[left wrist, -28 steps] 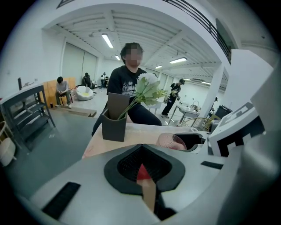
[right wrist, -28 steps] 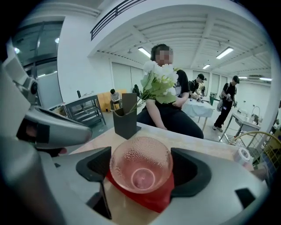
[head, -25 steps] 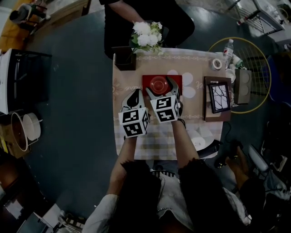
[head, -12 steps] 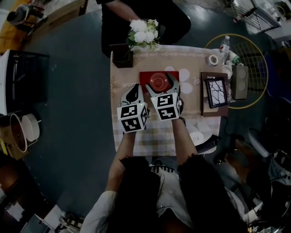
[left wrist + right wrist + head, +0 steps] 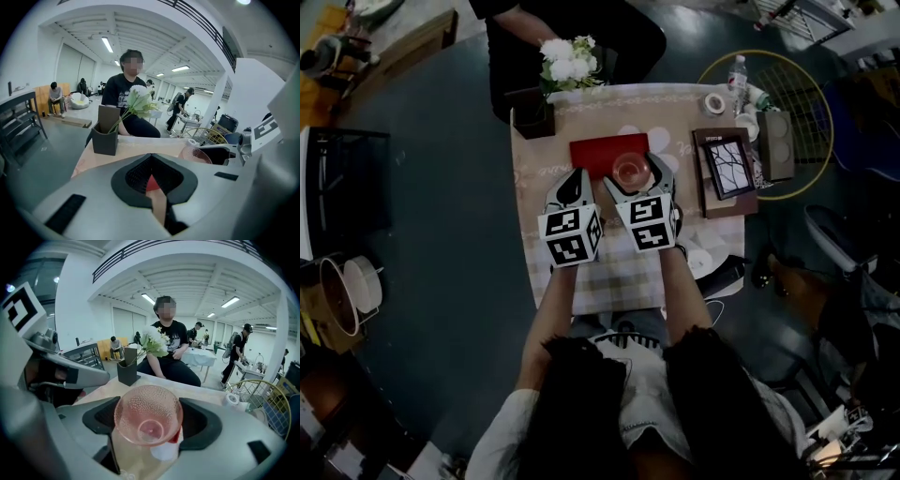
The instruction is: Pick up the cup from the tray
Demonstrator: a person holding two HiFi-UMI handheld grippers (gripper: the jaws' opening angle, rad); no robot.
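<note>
Cup [image 5: 148, 420] pinched in R gripper [image 5: 634, 177] by tray [image 5: 593, 152]; L gripper [image 5: 152, 183] jaws together, empty.

Both arms reach straight out ahead, side by side, left forearm [image 5: 555, 305] and right forearm [image 5: 680, 291] bare below dark sleeves. The left gripper [image 5: 572, 185] sits level beside its partner, its fingers [image 5: 136, 176] pressed together at the tips with nothing between them. The right gripper [image 5: 635, 175] is just ahead of it, fingers [image 5: 201, 423] spread wide and clamped on either side of the cup [image 5: 148, 420]. Marker cubes face up on both.
</note>
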